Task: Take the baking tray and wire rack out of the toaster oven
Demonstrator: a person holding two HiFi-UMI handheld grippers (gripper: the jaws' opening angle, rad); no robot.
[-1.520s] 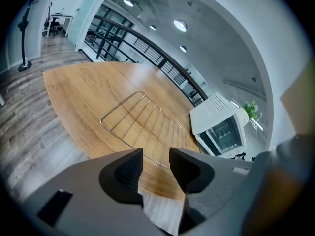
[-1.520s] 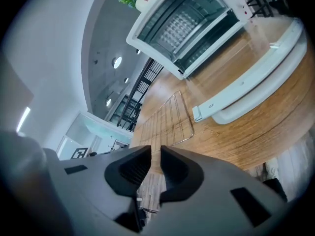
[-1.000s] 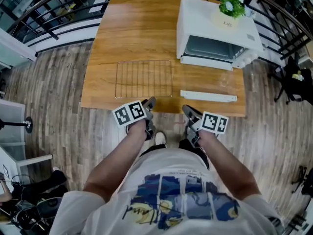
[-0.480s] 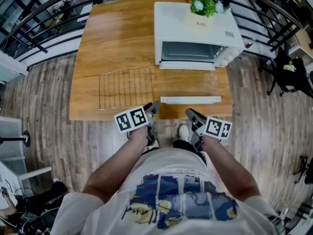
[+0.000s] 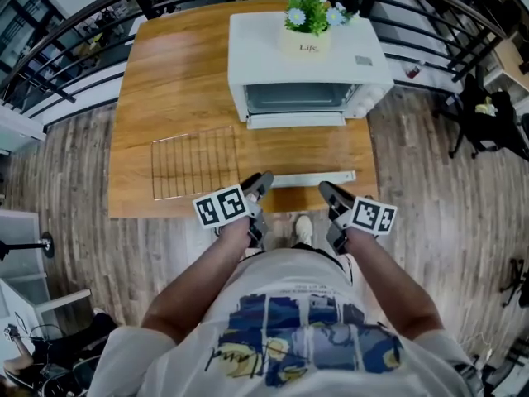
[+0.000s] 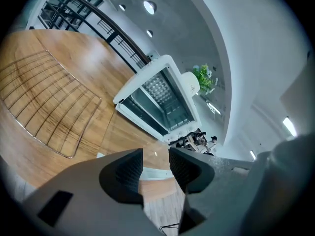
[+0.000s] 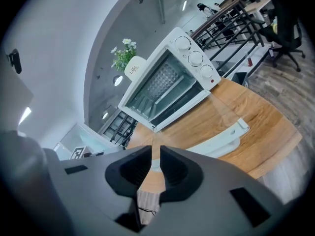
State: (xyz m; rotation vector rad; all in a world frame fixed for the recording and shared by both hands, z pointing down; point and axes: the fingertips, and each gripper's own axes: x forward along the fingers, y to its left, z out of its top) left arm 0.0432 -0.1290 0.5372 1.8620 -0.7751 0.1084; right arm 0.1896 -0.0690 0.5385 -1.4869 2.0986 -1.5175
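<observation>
The white toaster oven (image 5: 306, 64) stands at the back of the wooden table (image 5: 165, 81) with its door (image 5: 296, 120) dropped open. The wire rack (image 5: 194, 162) lies flat on the table, front left. The pale baking tray (image 5: 312, 178) lies along the front edge. My left gripper (image 5: 258, 184) hovers at the table's edge between the rack and the tray, open and empty. My right gripper (image 5: 329, 195) hangs just in front of the tray's right half, jaws narrowly apart with nothing between them. The left gripper view shows the left gripper (image 6: 156, 163), rack (image 6: 44, 102) and oven (image 6: 157, 102); the right gripper view shows the right gripper (image 7: 156, 163), tray (image 7: 216, 141) and oven (image 7: 167, 82).
A potted plant (image 5: 307, 23) sits on top of the oven. A dark railing (image 5: 74, 73) runs behind and beside the table. An office chair (image 5: 488, 122) stands on the wood floor to the right. I stand at the table's front edge.
Both grippers have come forward to the table's front edge by the tray. The table and oven have shifted left and nearer in the head view. Rack and tray lie as before.
</observation>
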